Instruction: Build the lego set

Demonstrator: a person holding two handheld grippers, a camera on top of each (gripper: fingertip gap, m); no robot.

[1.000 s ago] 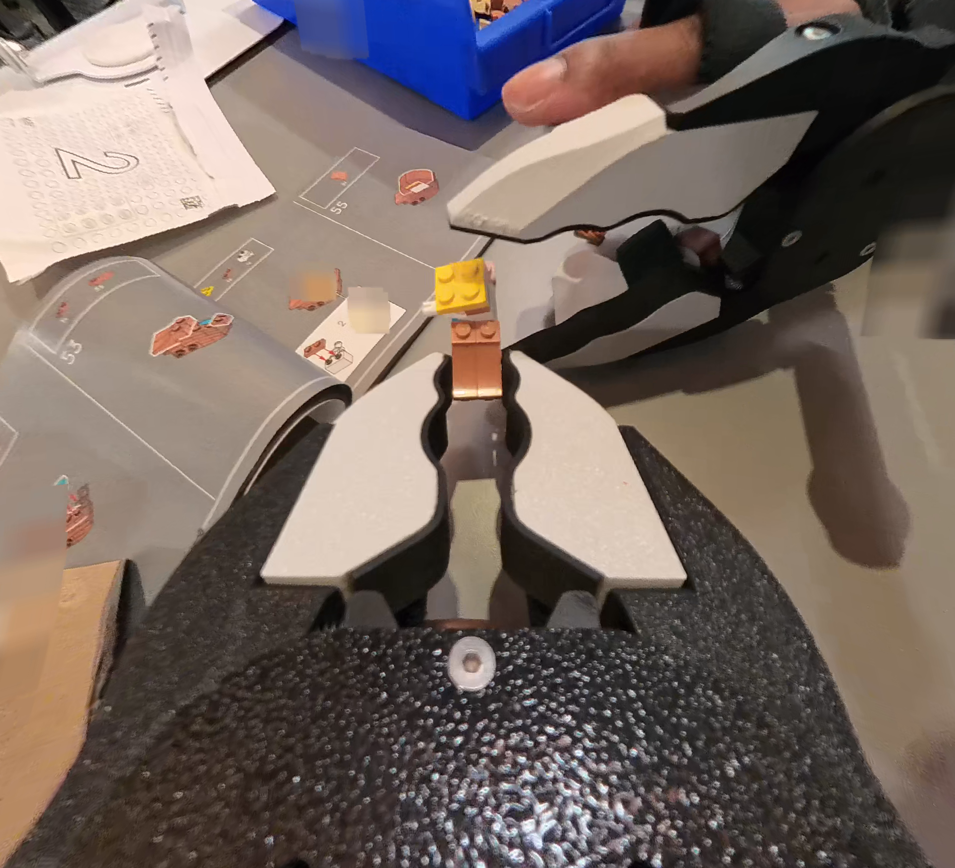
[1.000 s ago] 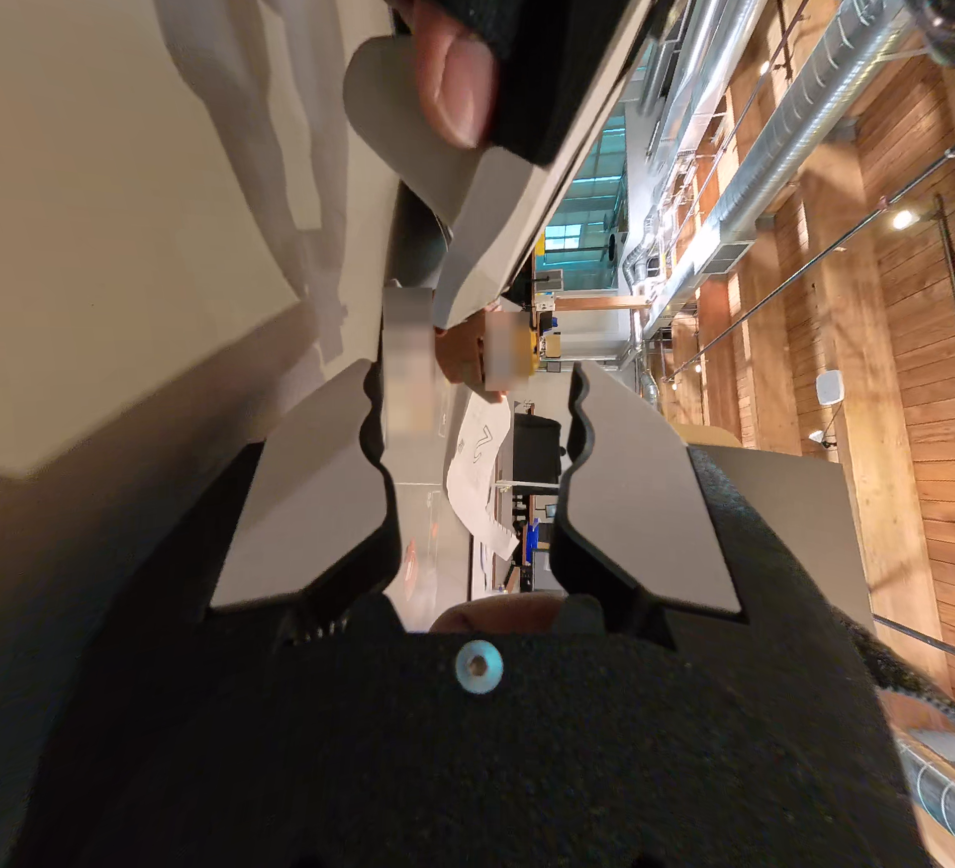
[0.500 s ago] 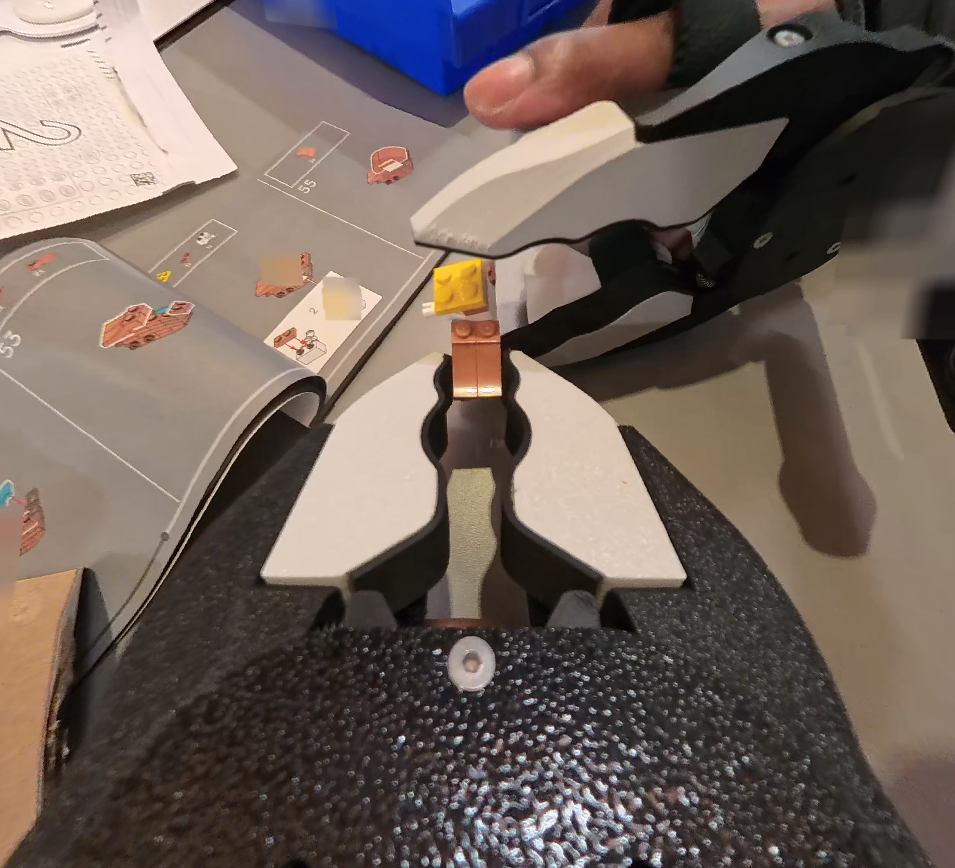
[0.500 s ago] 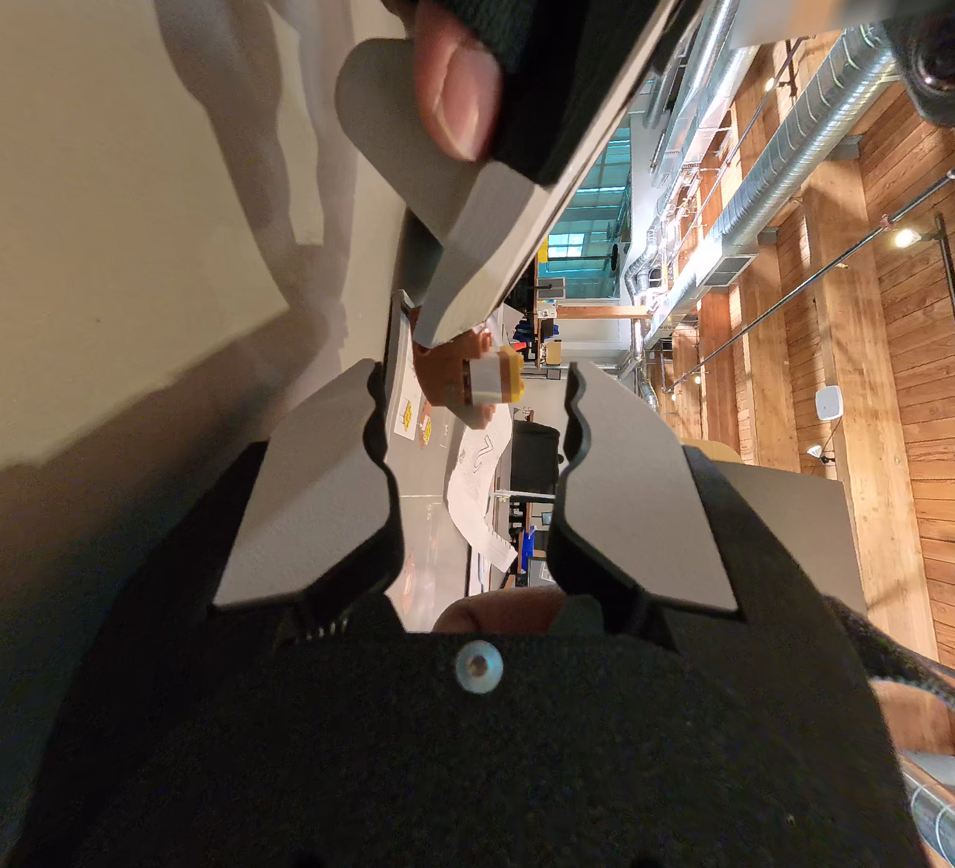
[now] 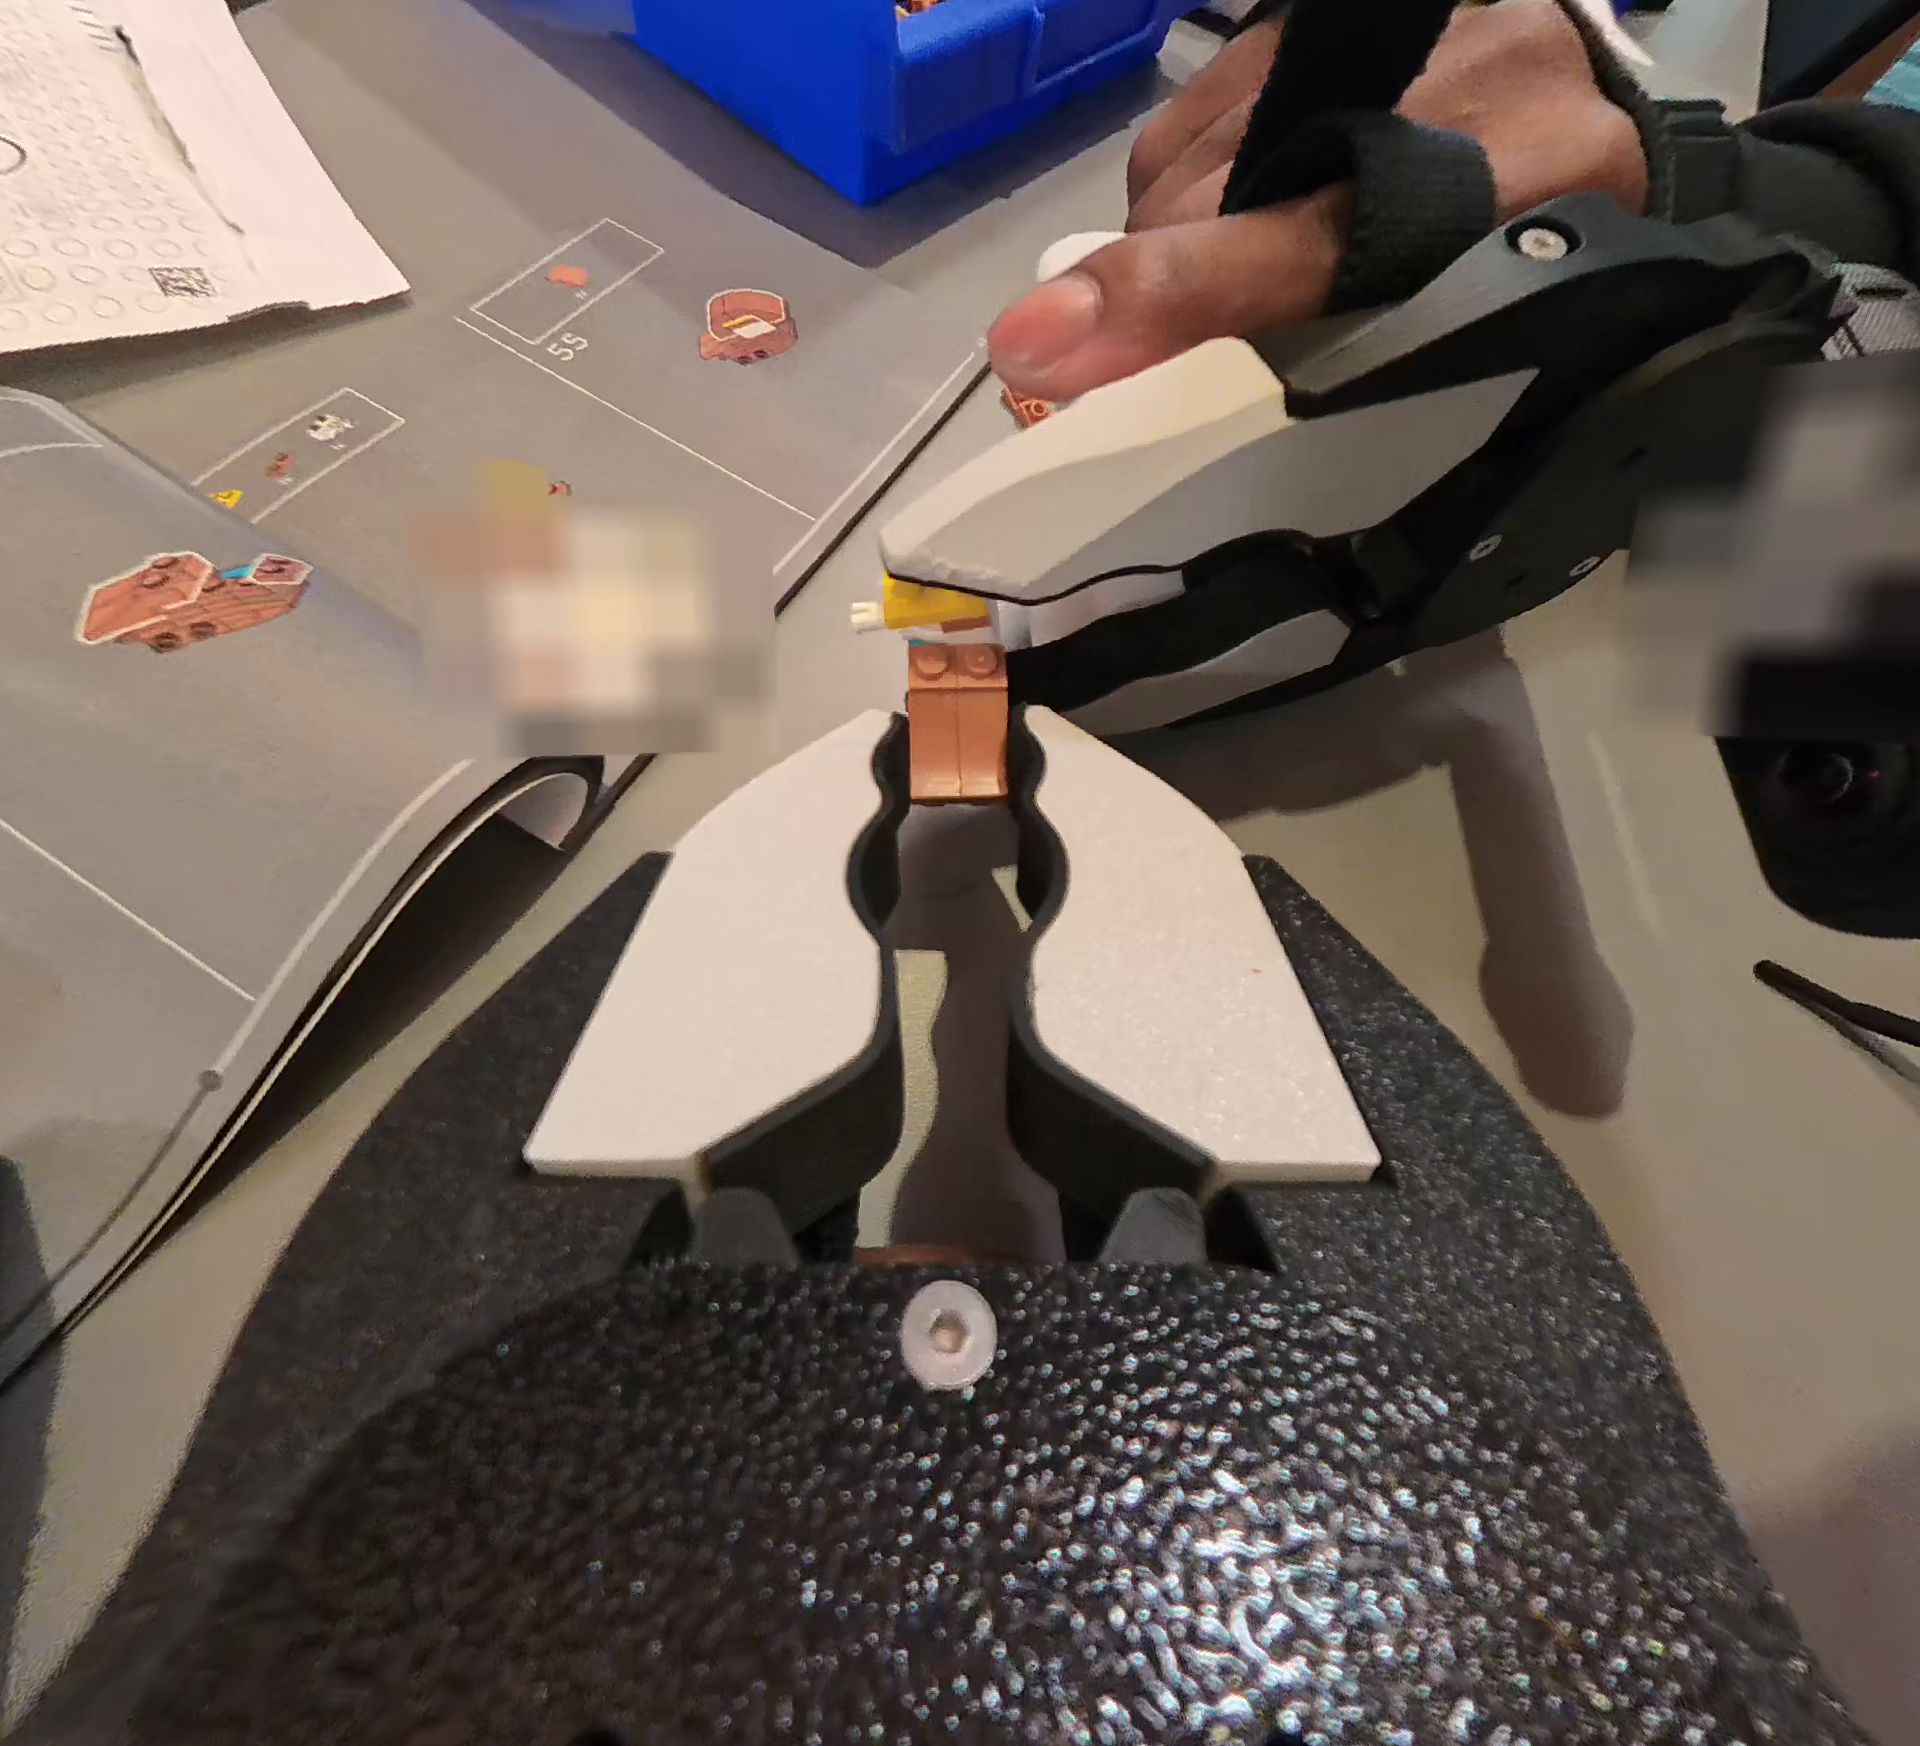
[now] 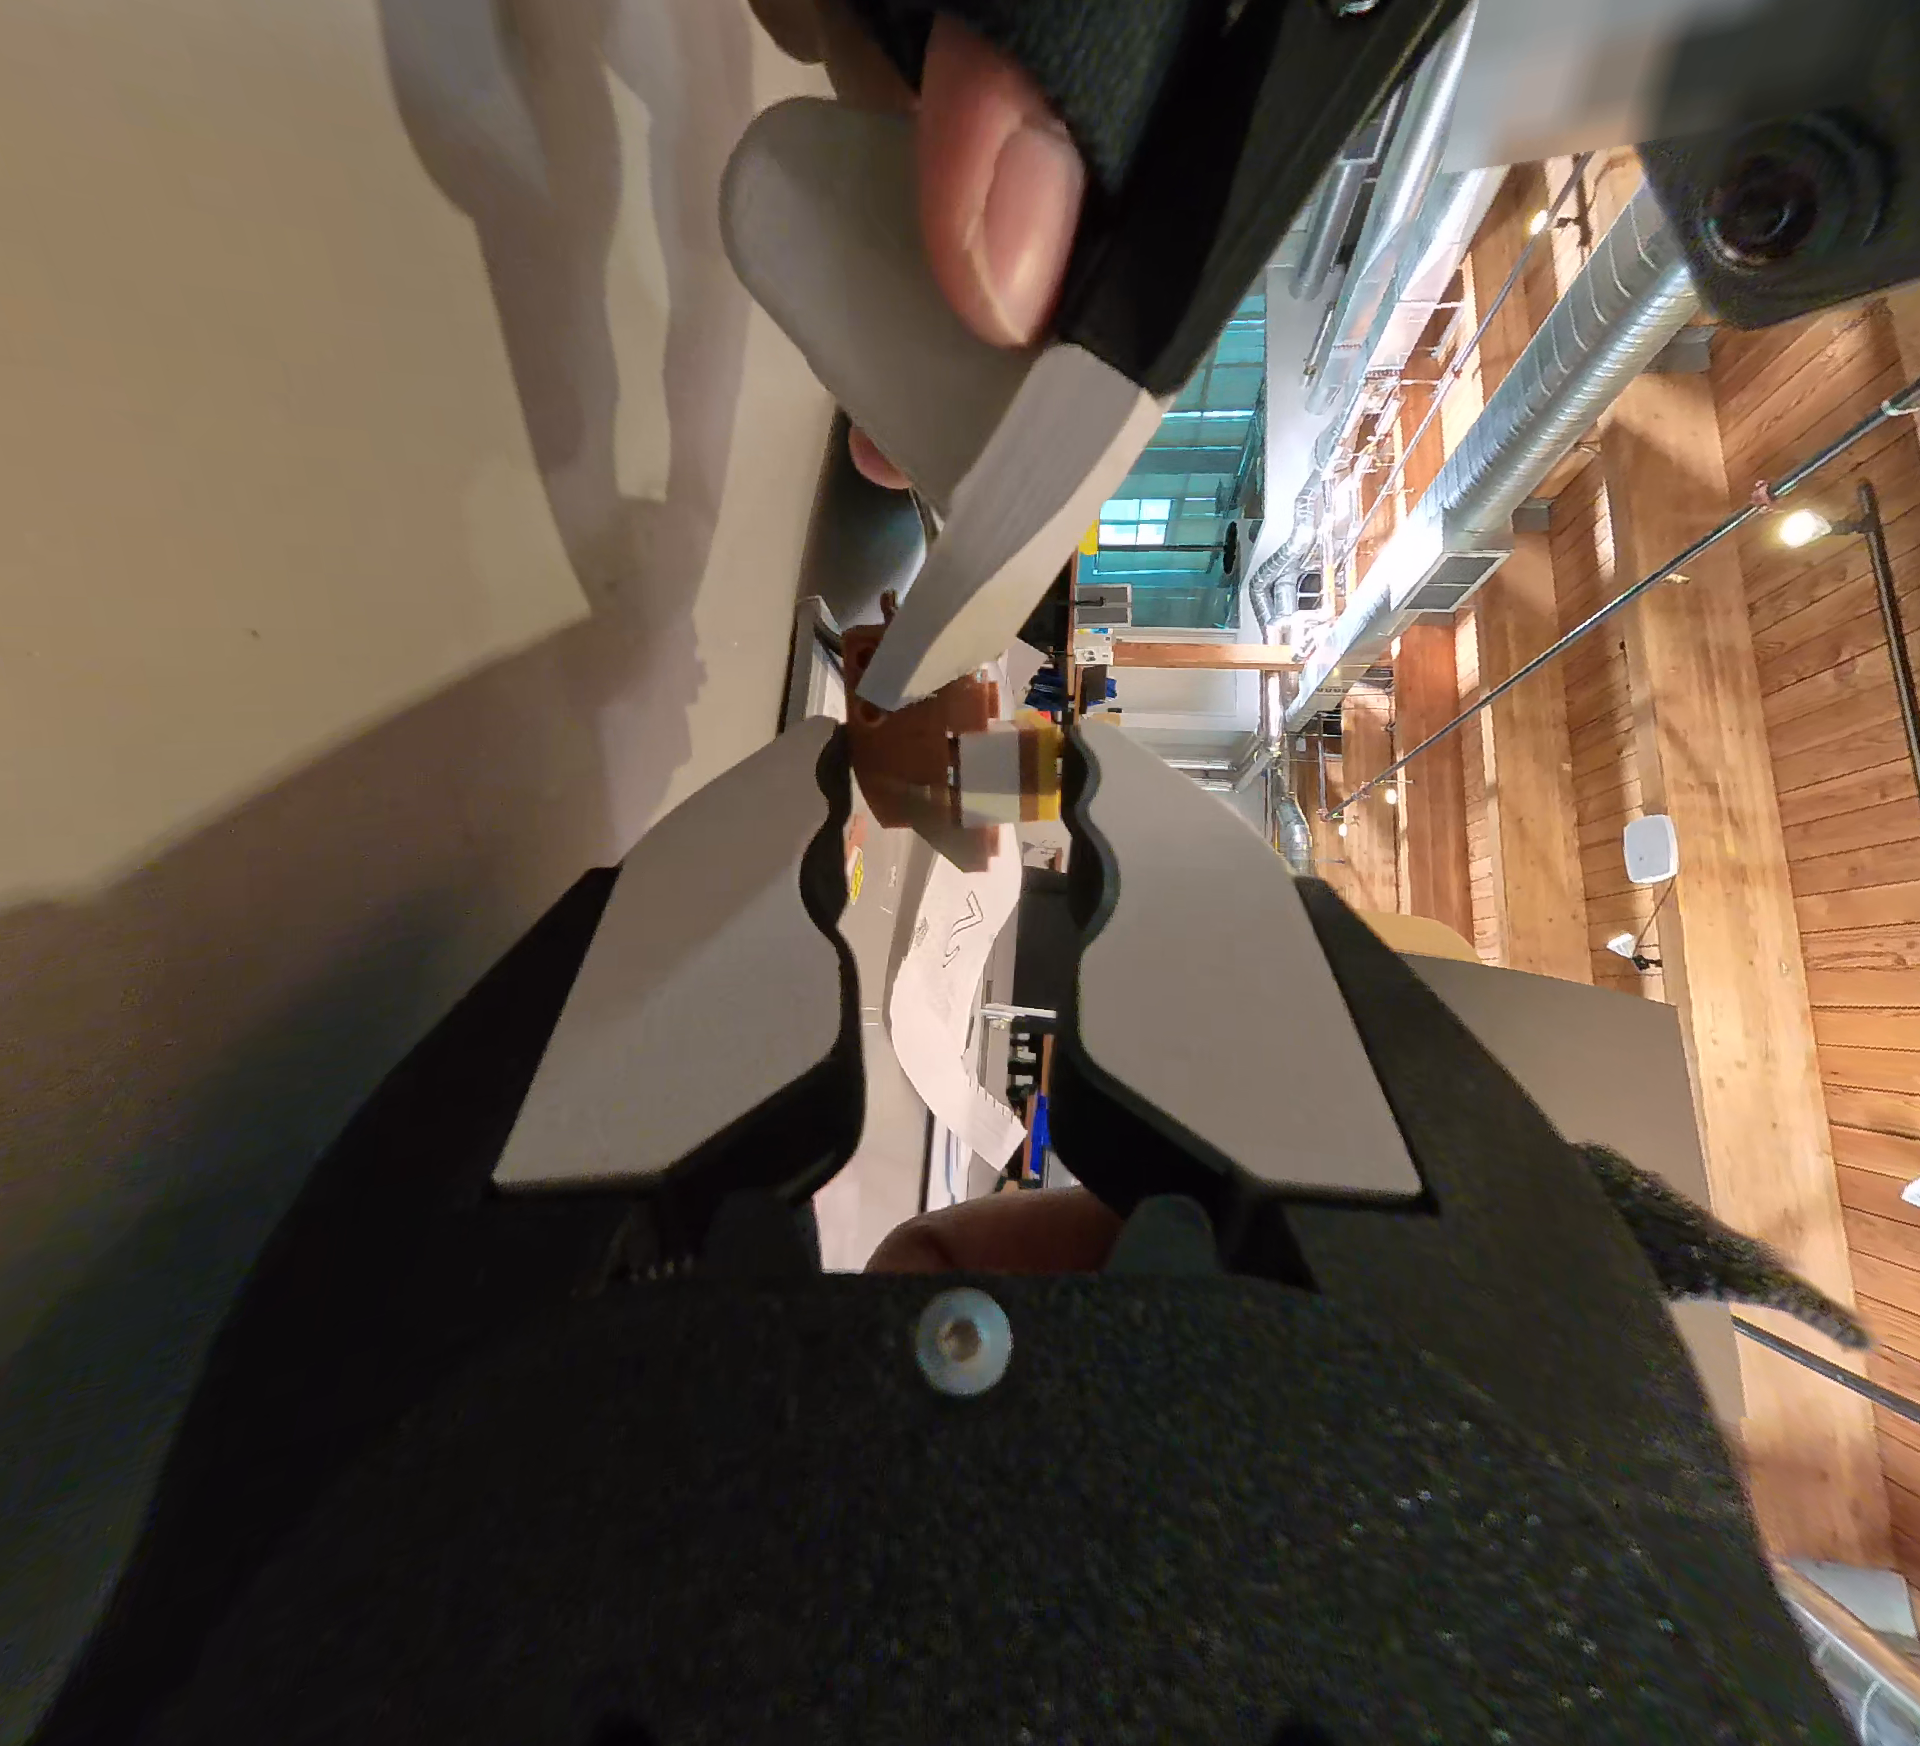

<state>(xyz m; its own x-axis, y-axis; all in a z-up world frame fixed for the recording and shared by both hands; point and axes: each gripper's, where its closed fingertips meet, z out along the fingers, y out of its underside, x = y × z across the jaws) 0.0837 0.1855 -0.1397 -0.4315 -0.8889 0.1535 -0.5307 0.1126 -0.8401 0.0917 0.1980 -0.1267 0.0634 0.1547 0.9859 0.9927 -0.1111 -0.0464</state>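
Right hand-held gripper [image 6: 961, 766] closed on one brick assembly [image 6: 935, 777].

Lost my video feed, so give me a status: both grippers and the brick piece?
Left gripper clamped on brown brick assembly. Right gripper closed across its yellow-topped end. Nothing in the way.

blue bin [image 5: 831, 23] | open instruction booklet [image 5: 416, 408] | white sheet [image 5: 156, 169], blurred

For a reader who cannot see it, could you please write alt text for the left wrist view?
The left gripper pinches a small reddish-brown toy-brick assembly between its grey fingers, while the right gripper, held in a person's hand, closes on the yellow brick topping it. Behind lie an open grey instruction booklet and a blue plastic bin of bricks.
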